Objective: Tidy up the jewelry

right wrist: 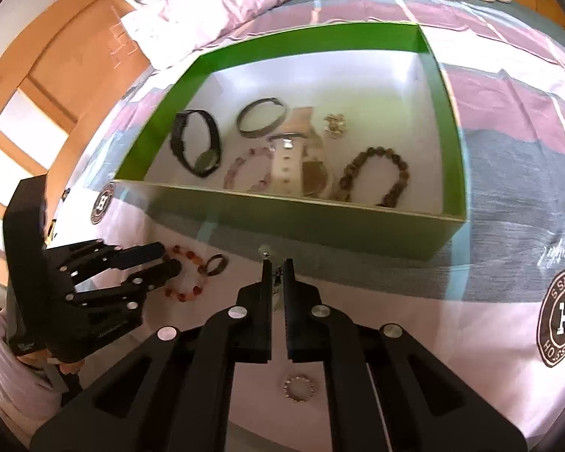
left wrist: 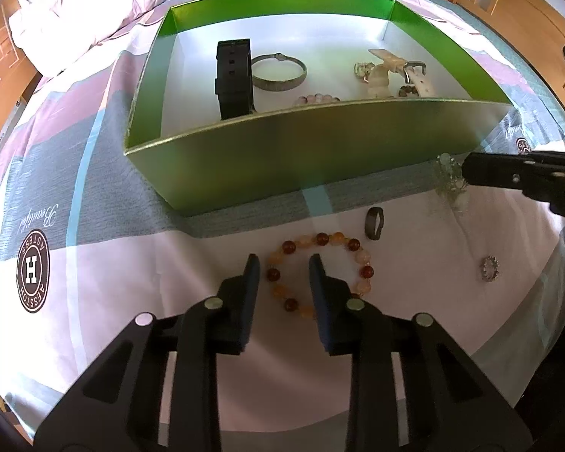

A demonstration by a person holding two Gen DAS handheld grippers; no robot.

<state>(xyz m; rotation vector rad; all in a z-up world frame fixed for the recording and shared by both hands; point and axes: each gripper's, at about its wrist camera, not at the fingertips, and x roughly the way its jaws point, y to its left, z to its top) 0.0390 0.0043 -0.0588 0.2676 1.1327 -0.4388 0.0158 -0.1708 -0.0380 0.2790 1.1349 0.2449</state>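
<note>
An amber and red bead bracelet (left wrist: 322, 239) lies on the bedspread in front of the green box (left wrist: 282, 150). My left gripper (left wrist: 283, 263) stands open over it, and the bracelet's left arc lies between the fingers without the pads pressing it. The right wrist view shows the same left gripper (right wrist: 167, 260) astride the bracelet (right wrist: 184, 293). My right gripper (right wrist: 278, 267) is shut on a small pale bead piece (right wrist: 278, 277). In the left wrist view that pale bead piece (left wrist: 448, 177) hangs at the right gripper's tip (left wrist: 466, 173), close to the box's front wall.
A black ring (left wrist: 374, 223) and a toothed silver ring (left wrist: 490, 268) lie loose on the bedspread. The box holds a black watch (left wrist: 234, 79), a silver bangle (left wrist: 278, 73), a white-strapped watch (right wrist: 286, 162), a pink bead bracelet (right wrist: 245, 167) and a brown bead bracelet (right wrist: 376, 177). A folded quilt (left wrist: 94, 3) lies behind.
</note>
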